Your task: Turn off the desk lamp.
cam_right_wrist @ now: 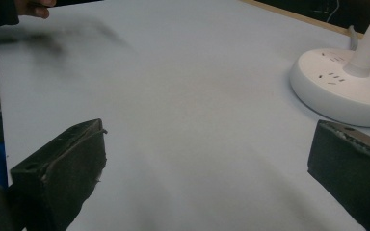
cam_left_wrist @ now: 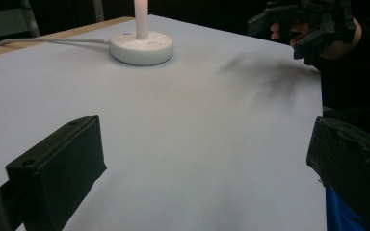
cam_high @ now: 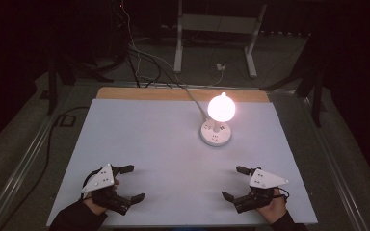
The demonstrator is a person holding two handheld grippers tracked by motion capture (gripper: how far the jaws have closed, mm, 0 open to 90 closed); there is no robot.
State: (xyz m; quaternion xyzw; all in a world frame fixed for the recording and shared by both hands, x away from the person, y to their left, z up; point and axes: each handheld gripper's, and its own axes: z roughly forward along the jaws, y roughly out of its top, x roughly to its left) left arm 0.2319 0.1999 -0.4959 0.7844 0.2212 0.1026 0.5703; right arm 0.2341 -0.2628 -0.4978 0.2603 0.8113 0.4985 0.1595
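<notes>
A lit globe lamp (cam_high: 221, 108) stands on a round white base with sockets (cam_high: 216, 134) toward the back right of the pale table (cam_high: 149, 144). The same base (cam_left_wrist: 141, 47) sits far ahead in the left gripper view and close at the right (cam_right_wrist: 337, 91) in the right gripper view. My left gripper (cam_high: 131, 183) rests near the front left edge, open and empty, jaws wide apart (cam_left_wrist: 197, 163). My right gripper (cam_high: 235, 182) sits near the front right edge, likewise open with nothing between its jaws (cam_right_wrist: 207, 178). The right gripper (cam_left_wrist: 308, 24) also appears at the top right of the left gripper view.
A white cable (cam_high: 195, 101) runs from the lamp base over the table's wooden back edge (cam_high: 183, 94) to the floor. Behind the table stand a white frame (cam_high: 217, 29) and dark stand legs. The room is dark around the lit table.
</notes>
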